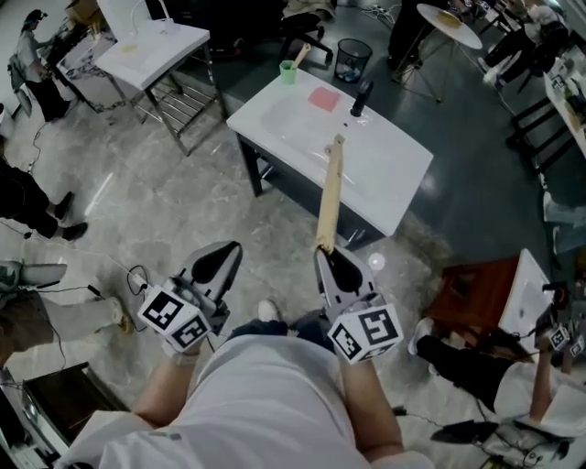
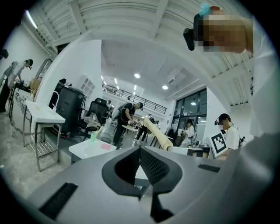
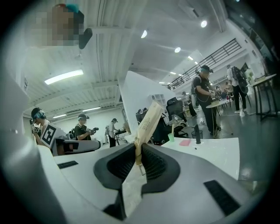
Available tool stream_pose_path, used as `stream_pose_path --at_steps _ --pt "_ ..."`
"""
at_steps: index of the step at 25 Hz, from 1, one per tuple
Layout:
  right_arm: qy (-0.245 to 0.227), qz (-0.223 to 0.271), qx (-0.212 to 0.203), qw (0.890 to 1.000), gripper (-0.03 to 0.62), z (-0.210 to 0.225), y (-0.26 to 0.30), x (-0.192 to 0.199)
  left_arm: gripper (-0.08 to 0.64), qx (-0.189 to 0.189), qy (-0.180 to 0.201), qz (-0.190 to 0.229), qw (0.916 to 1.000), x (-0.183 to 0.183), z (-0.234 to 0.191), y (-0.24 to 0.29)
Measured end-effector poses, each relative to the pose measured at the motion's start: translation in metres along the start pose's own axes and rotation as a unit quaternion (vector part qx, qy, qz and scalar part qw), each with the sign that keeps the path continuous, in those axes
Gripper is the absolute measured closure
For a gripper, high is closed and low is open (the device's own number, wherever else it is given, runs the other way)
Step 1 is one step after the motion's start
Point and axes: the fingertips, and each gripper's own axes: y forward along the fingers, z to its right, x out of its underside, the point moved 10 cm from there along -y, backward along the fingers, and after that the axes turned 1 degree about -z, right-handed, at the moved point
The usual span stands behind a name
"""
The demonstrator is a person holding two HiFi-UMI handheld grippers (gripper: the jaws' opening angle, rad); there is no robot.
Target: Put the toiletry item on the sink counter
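The toiletry item (image 1: 330, 197) is a long, thin stick in a tan paper wrapper. My right gripper (image 1: 327, 256) is shut on its near end, and the item points up and away over the floor toward the white sink counter (image 1: 389, 179). In the right gripper view the wrapper (image 3: 148, 120) rises from between the pads of the right gripper (image 3: 138, 151). My left gripper (image 1: 224, 256) hangs beside it over the floor, jaws together, nothing in them. On the counter stand a black faucet (image 1: 359, 99), a green cup (image 1: 288, 71) and a pink pad (image 1: 324, 99).
A second white sink stand (image 1: 151, 46) is at the far left, a wire waste bin (image 1: 352, 59) behind the counter, a round table (image 1: 449, 23) at the back right. A brown stool (image 1: 472, 293) stands to my right. People stand around the room's edges.
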Motion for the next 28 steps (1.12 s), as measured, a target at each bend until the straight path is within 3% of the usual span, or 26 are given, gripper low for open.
stream_pose_path --at_steps 13,28 --pt "-0.005 0.014 0.017 1.000 0.540 0.001 0.060 0.000 0.543 -0.001 -0.010 0.005 0.9999 -0.003 -0.061 -0.001" --pt "0.015 0.005 0.012 1.000 0.540 0.049 0.130 0.009 0.543 -0.008 -0.006 -0.009 0.9999 -0.012 -0.120 0.062"
